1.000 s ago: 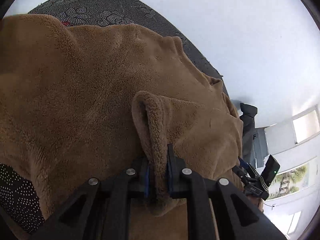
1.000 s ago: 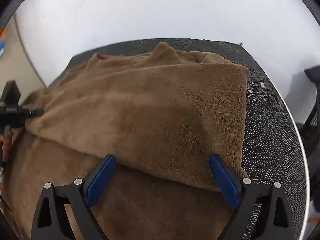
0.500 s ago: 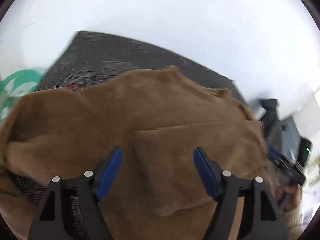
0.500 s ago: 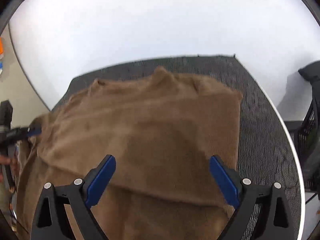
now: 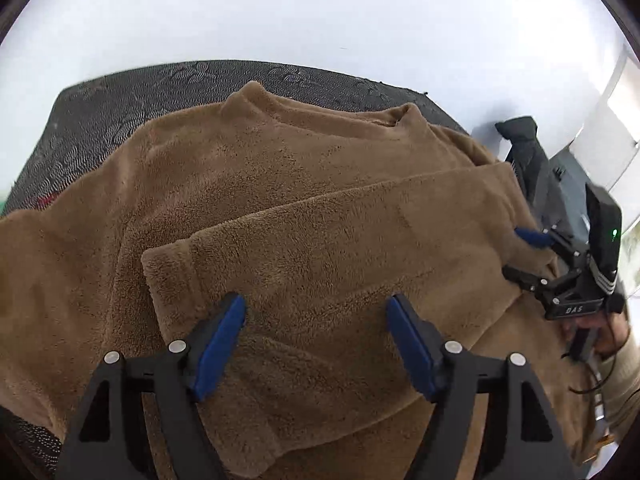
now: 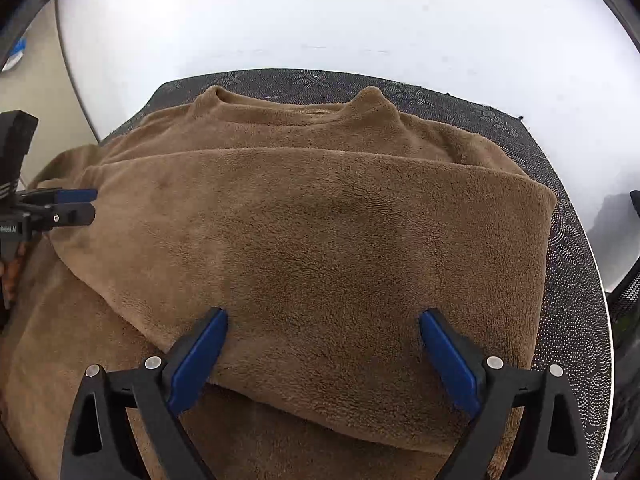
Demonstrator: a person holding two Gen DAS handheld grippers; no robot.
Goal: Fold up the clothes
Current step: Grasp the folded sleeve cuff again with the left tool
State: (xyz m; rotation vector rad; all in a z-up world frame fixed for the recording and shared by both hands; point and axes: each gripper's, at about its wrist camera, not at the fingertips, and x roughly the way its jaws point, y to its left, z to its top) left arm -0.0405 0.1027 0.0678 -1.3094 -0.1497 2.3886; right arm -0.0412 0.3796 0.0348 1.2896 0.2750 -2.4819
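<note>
**Inspector:** State the surface and surroundings.

**Operator:** I see a dark patterned mat (image 6: 568, 248) covering a white counter (image 6: 320, 28), with a plain white wall behind. A black mesh item sits at the right edge of my right wrist view; I cannot tell what it is.

**Inspector:** Nearest items first.

**Operator:** My left claw (image 5: 316, 344) stands wide, blue pads apart, nothing between them, poised over the cloth. My right claw (image 6: 323, 354) is likewise spread wide and holds nothing. In my left wrist view it appears at the right edge, its tips touching or just beside the fabric edge; which, I cannot tell.

**Inspector:** The garment?

**Operator:** A brown fleece sweater (image 6: 320, 240) lies flat on the mat. A sleeve (image 5: 340, 248) is folded across the body, its cuff (image 5: 168, 272) just ahead of my left claw. The folded layer spans the width between both claws.

**Inspector:** Farther back?

**Operator:** The collar (image 6: 296, 110) lies at the far side, near the mat's rear edge. Part of a hand (image 5: 600, 328) grips the right tool's handle.
</note>
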